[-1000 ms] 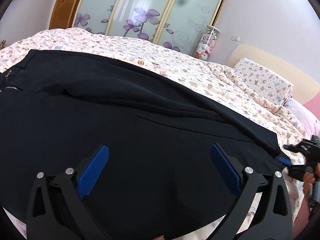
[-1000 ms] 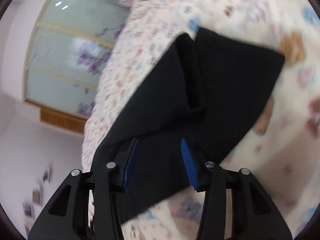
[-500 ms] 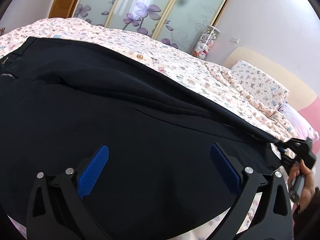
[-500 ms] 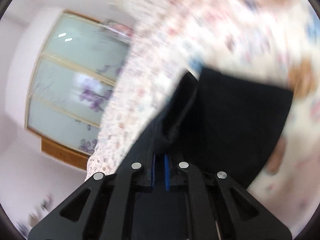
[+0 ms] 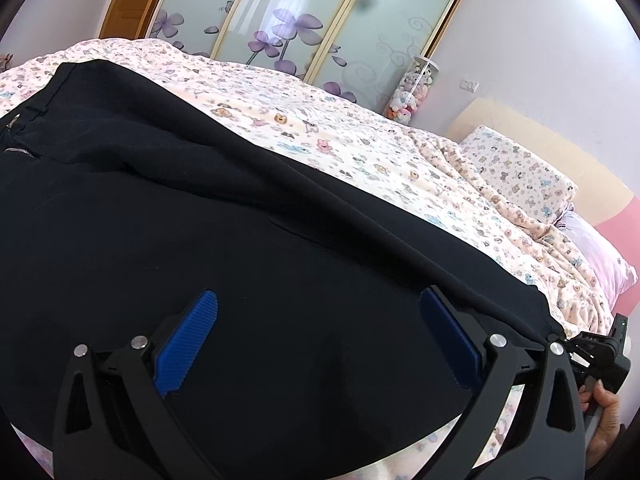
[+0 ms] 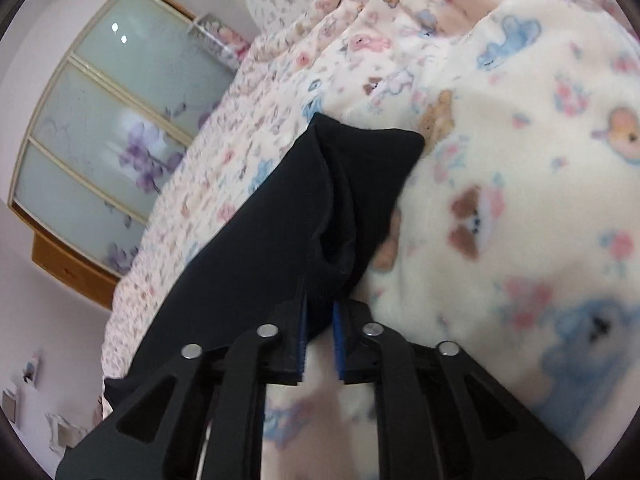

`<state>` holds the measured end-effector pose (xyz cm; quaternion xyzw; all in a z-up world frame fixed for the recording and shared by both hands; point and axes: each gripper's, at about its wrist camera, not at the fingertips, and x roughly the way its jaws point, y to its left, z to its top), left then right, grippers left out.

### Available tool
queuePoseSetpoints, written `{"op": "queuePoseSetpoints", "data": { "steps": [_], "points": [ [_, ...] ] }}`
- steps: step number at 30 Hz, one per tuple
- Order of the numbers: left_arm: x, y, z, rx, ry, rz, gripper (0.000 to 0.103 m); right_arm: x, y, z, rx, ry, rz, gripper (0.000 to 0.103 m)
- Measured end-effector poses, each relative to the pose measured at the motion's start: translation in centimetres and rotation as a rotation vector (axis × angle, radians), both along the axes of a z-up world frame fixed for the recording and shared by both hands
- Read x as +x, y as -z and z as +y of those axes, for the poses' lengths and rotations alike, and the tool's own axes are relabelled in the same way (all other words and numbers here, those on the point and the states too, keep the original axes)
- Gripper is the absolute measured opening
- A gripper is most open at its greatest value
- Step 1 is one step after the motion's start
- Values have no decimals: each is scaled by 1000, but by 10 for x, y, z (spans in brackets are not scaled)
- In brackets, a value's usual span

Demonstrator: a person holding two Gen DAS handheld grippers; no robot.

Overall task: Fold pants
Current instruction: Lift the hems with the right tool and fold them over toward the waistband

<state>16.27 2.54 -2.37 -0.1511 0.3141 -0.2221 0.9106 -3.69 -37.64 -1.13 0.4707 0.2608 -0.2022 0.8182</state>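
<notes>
black cloth: the pants (image 5: 248,248) lie spread across the bed (image 5: 360,148), waist end far left
left gripper (image 5: 320,340): jaws spread wide over the dark fabric, holding nothing
right gripper (image 6: 319,332): jaws pinched tight on the pants' cuff edge (fabric bunched between the blue pads (image 6: 301,336))
cuff (image 6: 360,184): resting on the fleecy bear-print blanket (image 6: 520,168)
behind: wardrobe (image 5: 304,28) with purple flowers

I count one pair of black pants (image 5: 248,264), two pillows (image 5: 524,176), one on the other, one bed (image 5: 360,152), three wardrobe door panels (image 5: 280,12), and my two grippers.
</notes>
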Motion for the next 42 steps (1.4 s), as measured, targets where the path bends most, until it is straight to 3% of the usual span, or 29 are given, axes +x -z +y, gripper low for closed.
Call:
{"op": "queuePoseSetpoints", "data": {
  "steps": [2, 4, 7, 11, 14, 17, 20, 22, 24, 26, 28, 33, 39, 42],
  "points": [
    [0, -1, -1, -3, 7, -3, 101, -11, -10, 3, -1, 2, -18, 41],
    [0, -1, -2, -1, 9, -5, 101, -12, -23, 18, -12, -60, -73, 52],
    [0, -1, -1, 2, 8, -2, 101, 14, -39, 57, 52, -254, -209, 52],
    [-2, 1, 4, -5, -25, 17, 101, 75, -27, 105, 274, -393, -263, 51],
    [-8, 1, 16, -26, -82, 14, 101, 130, -4, 148, 445, -429, -215, 50],
    [-21, -1, 34, -70, -181, -19, 101, 160, 8, 173, 491, -423, -176, 50],
    [-32, 0, 54, -140, -274, -42, 101, 185, 24, 185, 530, -320, -131, 50],
    [-34, 2, 58, -173, -290, -34, 101, 189, 31, 181, 519, -255, -114, 47],
    [-33, 3, 59, -181, -285, -29, 101, 193, 36, 177, 495, -182, -100, 37],
    [-32, 2, 54, -170, -268, -26, 101, 190, 40, 169, 464, -126, -87, 8],
    [-29, 2, 51, -177, -233, -15, 101, 182, 40, 169, 433, -146, -111, 5],
    [-27, 6, 54, -191, -188, 4, 101, 149, 14, 186, 188, -300, -192, 4],
    [-26, -5, 71, -268, -173, 2, 101, 129, 19, 194, 57, -392, -158, 4],
    [-2, -34, 94, -181, -187, -20, 101, 126, 29, 190, 55, -407, -171, 4]
  ]
}}
